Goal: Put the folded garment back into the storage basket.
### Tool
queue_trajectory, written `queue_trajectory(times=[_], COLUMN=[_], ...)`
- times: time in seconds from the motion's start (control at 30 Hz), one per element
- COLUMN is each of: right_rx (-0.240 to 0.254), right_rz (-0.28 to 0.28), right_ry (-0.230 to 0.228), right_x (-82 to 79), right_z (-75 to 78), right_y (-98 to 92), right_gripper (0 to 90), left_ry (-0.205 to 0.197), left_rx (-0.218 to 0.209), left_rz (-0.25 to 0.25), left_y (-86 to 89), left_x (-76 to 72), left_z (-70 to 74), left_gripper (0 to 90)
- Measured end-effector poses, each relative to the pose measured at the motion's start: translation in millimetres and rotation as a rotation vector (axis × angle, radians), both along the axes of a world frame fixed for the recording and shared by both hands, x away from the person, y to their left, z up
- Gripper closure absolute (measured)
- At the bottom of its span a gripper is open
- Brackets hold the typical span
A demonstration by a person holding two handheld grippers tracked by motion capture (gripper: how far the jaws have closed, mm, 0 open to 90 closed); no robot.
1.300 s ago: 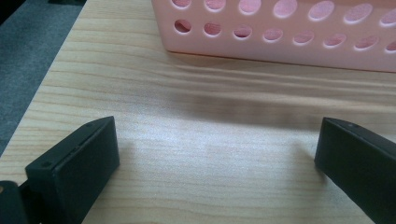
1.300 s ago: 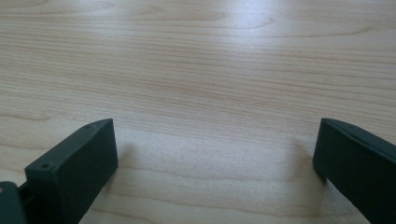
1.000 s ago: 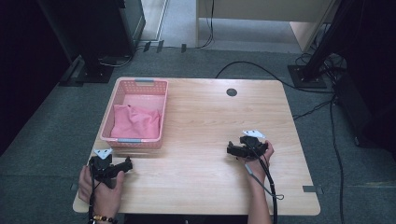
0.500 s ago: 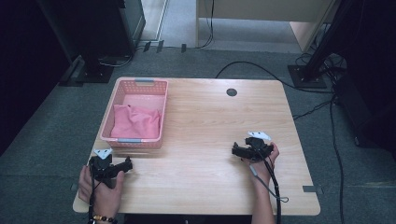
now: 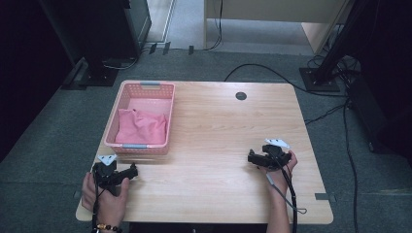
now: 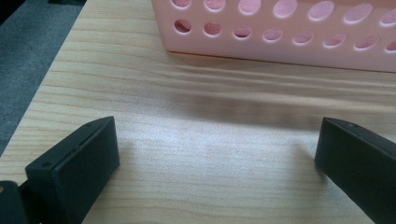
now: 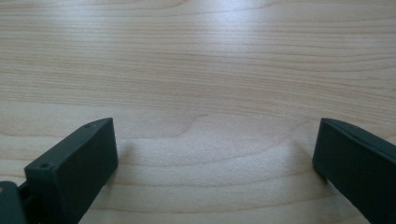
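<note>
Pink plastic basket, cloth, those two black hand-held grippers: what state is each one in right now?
Pink plastic basket: upright on the wooden table, holding cloth.
Pink crumpled cloth: bunched inside the basket.
Left hand-held gripper: jaws wide open, empty, near the basket.
Right hand-held gripper: jaws wide open, empty, over bare wood.

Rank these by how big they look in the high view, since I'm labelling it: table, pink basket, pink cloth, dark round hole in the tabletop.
1. Table
2. Pink basket
3. Pink cloth, lying inside the basket and covering only its near part
4. Dark round hole, by far the smallest
</note>
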State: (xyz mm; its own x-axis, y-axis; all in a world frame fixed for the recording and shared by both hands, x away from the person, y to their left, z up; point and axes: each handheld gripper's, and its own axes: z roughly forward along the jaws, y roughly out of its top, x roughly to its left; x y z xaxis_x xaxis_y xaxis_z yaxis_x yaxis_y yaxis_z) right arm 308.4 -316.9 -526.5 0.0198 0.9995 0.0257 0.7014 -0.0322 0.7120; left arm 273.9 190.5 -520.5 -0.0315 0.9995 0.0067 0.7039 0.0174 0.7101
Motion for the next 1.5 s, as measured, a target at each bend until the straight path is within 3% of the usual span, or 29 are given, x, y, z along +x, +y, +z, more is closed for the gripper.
queue_trajectory(times=[1.5], right_rx=[0.001], right_rz=[-0.102], right_ry=[0.001], right_x=[-20.1], right_z=[-0.4], right_y=[-45.3], right_gripper=[0.0], left_ry=[0.000], left_rx=[0.000], left_rz=[0.000], left_y=[0.0], left_x=[0.0], left_z=[0.0], left_gripper=[0.0])
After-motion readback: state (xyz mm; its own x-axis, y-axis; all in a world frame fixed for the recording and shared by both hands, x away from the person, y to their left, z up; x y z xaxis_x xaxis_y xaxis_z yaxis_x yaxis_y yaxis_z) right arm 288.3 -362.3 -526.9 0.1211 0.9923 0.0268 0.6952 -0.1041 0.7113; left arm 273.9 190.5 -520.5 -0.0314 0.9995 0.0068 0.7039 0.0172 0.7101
